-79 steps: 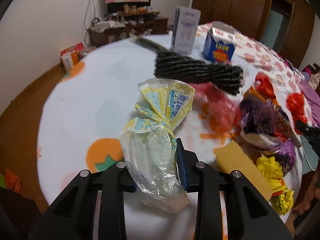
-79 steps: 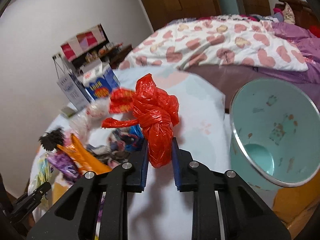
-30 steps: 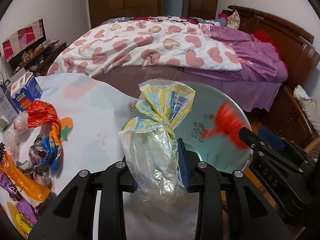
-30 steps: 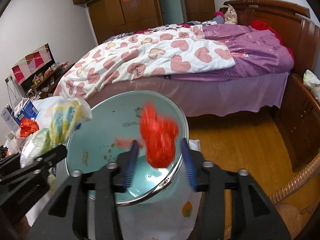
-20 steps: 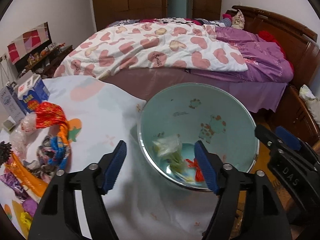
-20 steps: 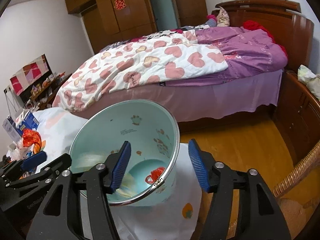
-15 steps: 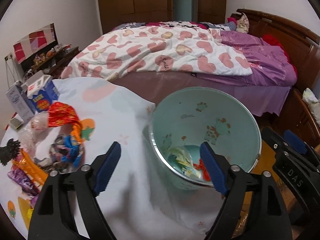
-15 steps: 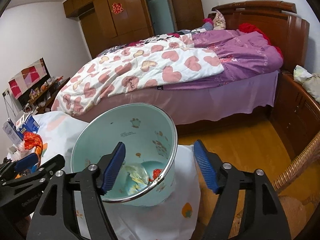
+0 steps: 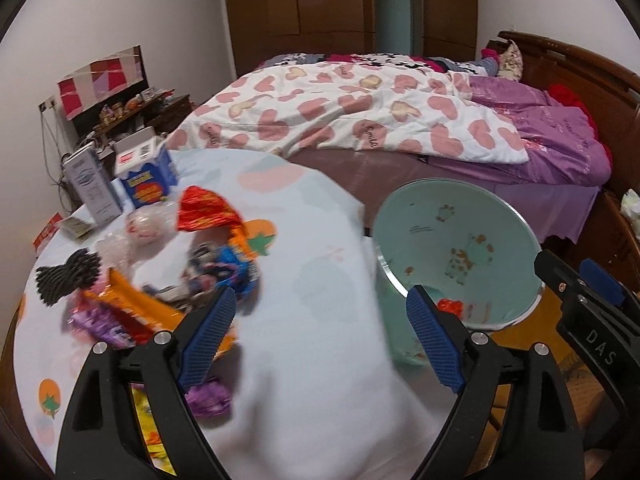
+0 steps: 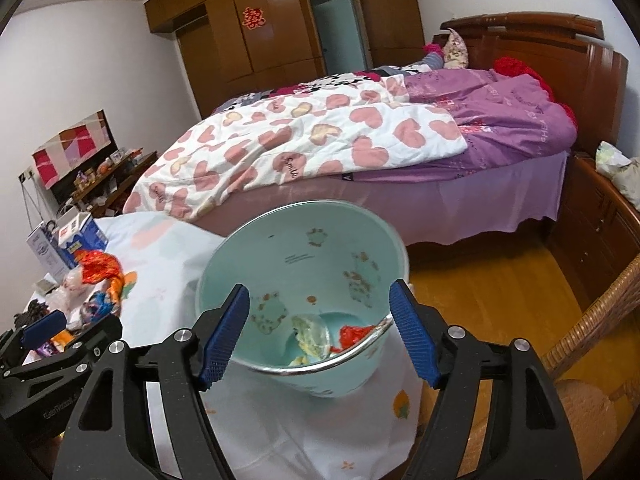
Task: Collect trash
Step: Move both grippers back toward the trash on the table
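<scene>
both claws, left claw (image 9: 320, 334) and right claw (image 10: 320, 330), gape empty over glossy round bin (image 10: 280, 248).

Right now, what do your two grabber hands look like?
Both look alike. The left gripper and right gripper are black plastic frames with triangle cut-outs, silver screws and ribbed blue pads. White letters, "DAS", show on the right one's side. No cables or sleeves show.

Your right gripper (image 10: 320, 334) hangs with jaws spread wide over the pale green bin (image 10: 280, 248), where a clear yellowish bag (image 10: 310, 336) and red bag (image 10: 354, 333) lie.
</scene>
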A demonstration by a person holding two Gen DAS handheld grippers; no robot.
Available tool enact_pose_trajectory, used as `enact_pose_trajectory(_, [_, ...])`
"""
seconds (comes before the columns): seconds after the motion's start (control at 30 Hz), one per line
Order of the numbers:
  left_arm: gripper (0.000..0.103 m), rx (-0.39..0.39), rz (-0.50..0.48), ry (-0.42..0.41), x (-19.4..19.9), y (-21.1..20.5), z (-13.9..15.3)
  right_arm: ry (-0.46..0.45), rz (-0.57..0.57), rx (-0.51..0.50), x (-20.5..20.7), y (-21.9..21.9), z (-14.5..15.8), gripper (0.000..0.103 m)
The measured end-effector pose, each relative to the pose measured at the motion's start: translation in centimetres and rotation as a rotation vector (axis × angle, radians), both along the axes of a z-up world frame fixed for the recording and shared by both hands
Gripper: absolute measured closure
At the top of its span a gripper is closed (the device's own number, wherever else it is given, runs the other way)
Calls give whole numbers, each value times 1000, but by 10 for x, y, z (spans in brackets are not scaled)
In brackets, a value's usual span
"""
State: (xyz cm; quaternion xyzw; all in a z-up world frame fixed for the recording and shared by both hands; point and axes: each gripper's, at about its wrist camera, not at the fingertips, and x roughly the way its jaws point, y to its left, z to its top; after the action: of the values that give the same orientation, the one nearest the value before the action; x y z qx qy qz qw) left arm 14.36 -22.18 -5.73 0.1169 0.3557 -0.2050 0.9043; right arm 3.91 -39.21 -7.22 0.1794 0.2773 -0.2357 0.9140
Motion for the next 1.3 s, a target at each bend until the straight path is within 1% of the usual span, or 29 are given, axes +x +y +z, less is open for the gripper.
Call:
enact_pose_trajectory(0.33, [17, -13, 69, 16, 1, 49, 2, -2, 77, -27, 10, 43, 11, 31])
enact_pose_trajectory(0.53, [17, -10, 134, 38, 5, 80, -4, 0, 137, -38, 20, 71, 13, 31])
enact_pose_trajectory(0.73, [17, -4, 190, 53, 10, 110, -10, 5, 199, -46, 33, 99, 12, 31])
enact_pose_trajectory(1.0, [17, -2, 240, 69, 15, 139, -16, 19, 276, -49, 47, 135, 7, 31])
enact_pose_trajectory(1.3, [17, -1, 295, 90, 22, 169, -23, 23, 331, -51, 61, 163, 4, 31])
